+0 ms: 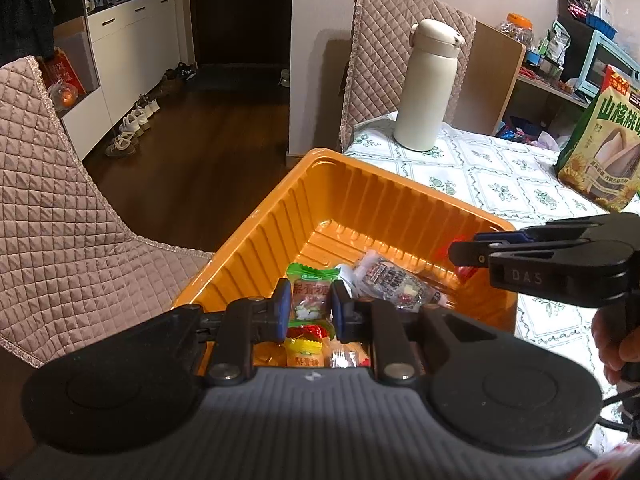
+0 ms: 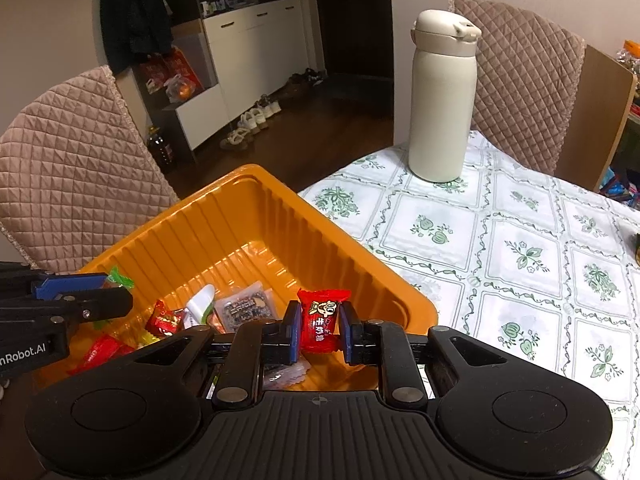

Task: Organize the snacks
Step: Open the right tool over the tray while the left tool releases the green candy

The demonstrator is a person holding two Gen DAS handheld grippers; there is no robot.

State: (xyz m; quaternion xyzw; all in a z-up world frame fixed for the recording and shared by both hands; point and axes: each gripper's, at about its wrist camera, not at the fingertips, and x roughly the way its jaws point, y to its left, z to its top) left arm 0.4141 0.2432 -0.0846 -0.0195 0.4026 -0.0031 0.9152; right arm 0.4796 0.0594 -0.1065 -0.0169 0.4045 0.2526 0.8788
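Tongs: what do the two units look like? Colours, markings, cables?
Both tongs are black with blue pads on the fingers, silver pivot screws and a grey ribbed base with round black discs. The left tongs read "nRobot.AI" on the side, the right tongs "DAS". A black cable trails below the right unit; bare fingers grip it.

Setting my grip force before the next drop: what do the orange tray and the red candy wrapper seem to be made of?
Ribbed orange tray: looks like thin moulded plastic, glossy, with glare streaks on its floor. Red candy wrapper between the right hand-held gripper's fingers: seems a shiny plastic film, crimped at its ends, probably crushable.
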